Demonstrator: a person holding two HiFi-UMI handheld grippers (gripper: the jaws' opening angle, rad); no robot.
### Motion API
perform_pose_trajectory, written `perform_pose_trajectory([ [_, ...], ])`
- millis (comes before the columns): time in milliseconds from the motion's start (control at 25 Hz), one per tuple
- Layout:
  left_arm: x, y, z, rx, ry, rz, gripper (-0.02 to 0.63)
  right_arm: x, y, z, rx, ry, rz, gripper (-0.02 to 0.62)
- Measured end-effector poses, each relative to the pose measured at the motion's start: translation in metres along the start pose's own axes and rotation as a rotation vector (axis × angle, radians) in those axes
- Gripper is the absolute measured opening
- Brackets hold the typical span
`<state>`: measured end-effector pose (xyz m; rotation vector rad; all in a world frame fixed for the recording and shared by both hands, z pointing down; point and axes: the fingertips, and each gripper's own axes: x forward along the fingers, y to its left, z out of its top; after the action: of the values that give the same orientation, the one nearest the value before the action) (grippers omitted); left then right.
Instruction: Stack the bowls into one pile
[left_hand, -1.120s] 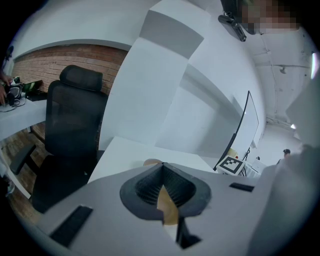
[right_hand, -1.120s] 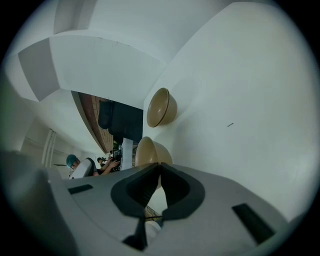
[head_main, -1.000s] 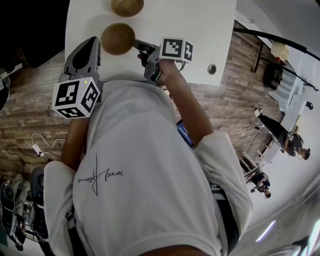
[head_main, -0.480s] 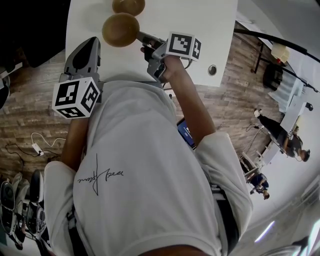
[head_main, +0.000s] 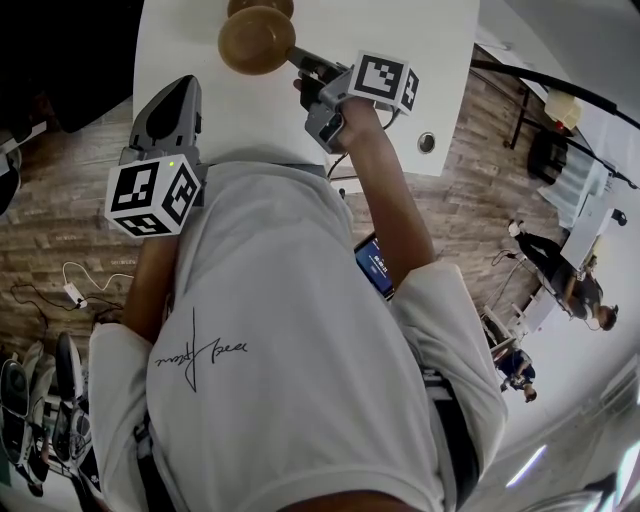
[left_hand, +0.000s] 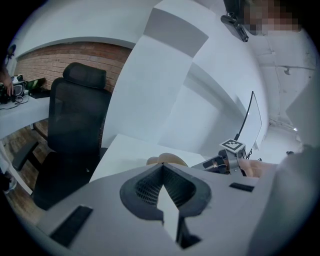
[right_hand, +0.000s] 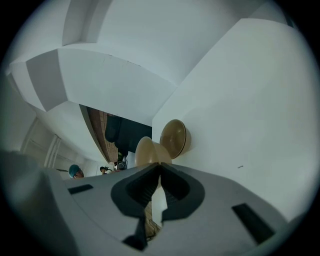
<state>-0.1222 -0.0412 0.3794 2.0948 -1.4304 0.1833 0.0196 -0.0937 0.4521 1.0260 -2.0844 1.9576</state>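
- Desk (head_main: 430, 40): white; the second bowl (head_main: 262, 6) sits at its far end, cropped in the head view.
- Left tongs (head_main: 178, 88): pinched together, empty, over the near desk edge.
- Right tongs (head_main: 303, 62): clamped on the rim of the carried bowl (head_main: 257, 40), which overlaps the second bowl.
- Carried bowl: probably light, stiff wood. The rim is the right place to hold it, though the smooth wall may slip.
- Only the right gripper view shows the second bowl's open mouth.

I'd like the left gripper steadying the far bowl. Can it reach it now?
Probably not cleanly: the held bowl in the right gripper hangs in front of the far bowl, and the left gripper is shut.
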Motion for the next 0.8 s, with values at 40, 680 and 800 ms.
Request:
perform_pose_trajectory([
  [40,0.000,0.000,0.000,0.000,0.000,0.003,0.003,0.000,-0.001,0.003,0.004,-0.005,0.001,0.023],
  [680,-0.005,0.011,-0.007,-0.022,0.010,0.044,0.003,0.014,-0.009,0.037,0.021,-0.050,0.004,0.023],
  [800,-0.006,0.012,-0.007,-0.024,0.011,0.053,0.003,0.018,-0.012,0.043,0.026,-0.056,0.003,0.023],
])
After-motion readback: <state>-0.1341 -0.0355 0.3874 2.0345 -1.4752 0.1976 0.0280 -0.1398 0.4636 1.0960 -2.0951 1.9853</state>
